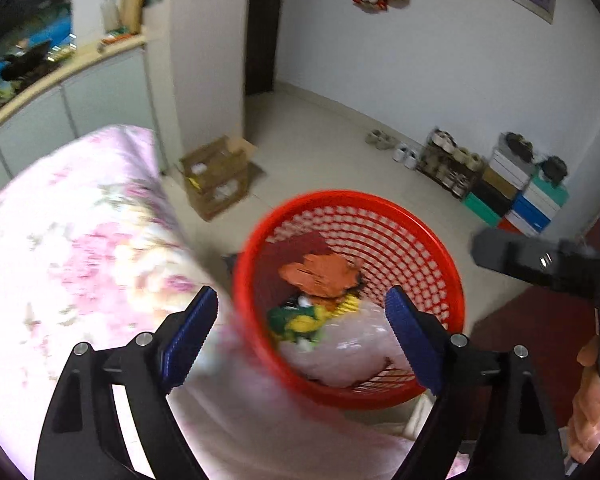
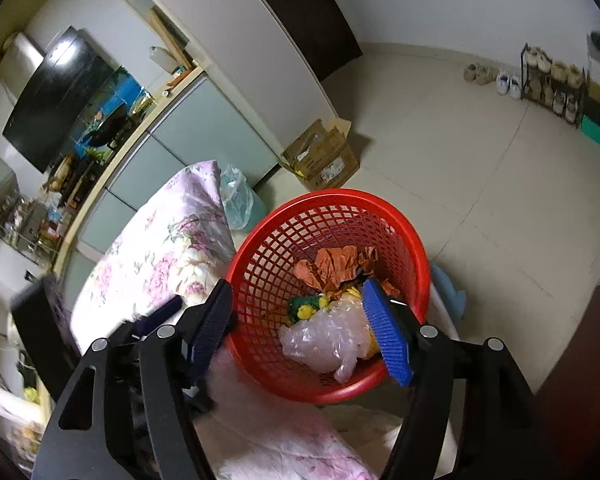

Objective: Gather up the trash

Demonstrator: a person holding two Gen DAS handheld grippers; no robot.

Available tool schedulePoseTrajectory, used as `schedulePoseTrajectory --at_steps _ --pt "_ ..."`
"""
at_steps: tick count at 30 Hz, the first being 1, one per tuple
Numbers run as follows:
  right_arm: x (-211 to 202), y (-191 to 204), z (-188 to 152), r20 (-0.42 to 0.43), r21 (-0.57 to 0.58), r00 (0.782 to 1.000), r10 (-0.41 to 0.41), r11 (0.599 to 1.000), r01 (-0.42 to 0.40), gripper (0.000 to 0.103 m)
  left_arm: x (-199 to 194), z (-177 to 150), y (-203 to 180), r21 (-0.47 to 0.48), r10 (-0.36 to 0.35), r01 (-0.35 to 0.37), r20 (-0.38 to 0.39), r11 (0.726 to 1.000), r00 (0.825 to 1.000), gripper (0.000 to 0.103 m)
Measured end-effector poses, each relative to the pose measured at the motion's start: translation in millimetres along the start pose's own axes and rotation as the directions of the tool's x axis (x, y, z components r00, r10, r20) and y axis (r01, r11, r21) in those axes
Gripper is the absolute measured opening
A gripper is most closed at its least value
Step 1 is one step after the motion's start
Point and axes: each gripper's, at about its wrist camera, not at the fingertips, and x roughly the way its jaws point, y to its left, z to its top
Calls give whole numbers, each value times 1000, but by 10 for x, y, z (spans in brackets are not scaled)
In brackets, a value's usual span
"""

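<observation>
A red mesh basket [image 1: 380, 216] [image 2: 284, 240] stands on the floor beside a floral quilt. In it lie crumpled orange paper [image 1: 320, 274] [image 2: 332, 264], a green and yellow wrapper [image 1: 300, 320] [image 2: 306, 308] and a clear plastic bag [image 1: 352, 352] [image 2: 324, 340]. My left gripper [image 1: 300, 300] hangs over the basket's near rim, open, with nothing between its blue pads [image 1: 410, 336]. My right gripper [image 2: 296, 292] is open too and straddles the basket's near left wall, one pad [image 2: 384, 332] inside over the plastic bag. Neither touches the trash.
The pink floral quilt [image 1: 72, 248] [image 2: 156, 252] fills the left. An open cardboard box [image 1: 216, 176] [image 2: 324, 156] sits on the tiled floor behind the basket. A shoe rack [image 1: 448, 160] and stacked shoe boxes [image 1: 516, 196] line the far wall. A pale blue bag [image 2: 236, 196] lies by the quilt.
</observation>
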Motion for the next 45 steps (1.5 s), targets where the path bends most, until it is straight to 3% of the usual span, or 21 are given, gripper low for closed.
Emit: schedulePoseTrajectory --at_steps 4,10,20,32,45 --pt "-135 173 -162 58 -94 995 -77 992 82 79 -306 -67 145 -24 95 -94 60 995 994 84" --pt "-282 484 -433 148 -216 981 -128 963 158 89 -728 -190 283 -71 183 -176 120 982 976 87" --pt "-500 837 -862 217 -321 971 -103 932 170 91 -1268 -543 329 -114 310 -293 198 949 930 90" --pt "-707 962 -1272 255 -357 964 -79 919 169 91 -1581 -963 355 -173 368 -335 223 926 903 91" --pt "-910 988 -1546 286 -388 957 -54 907 168 96 -1803 -1201 218 -191 389 -348 250 918 887 91"
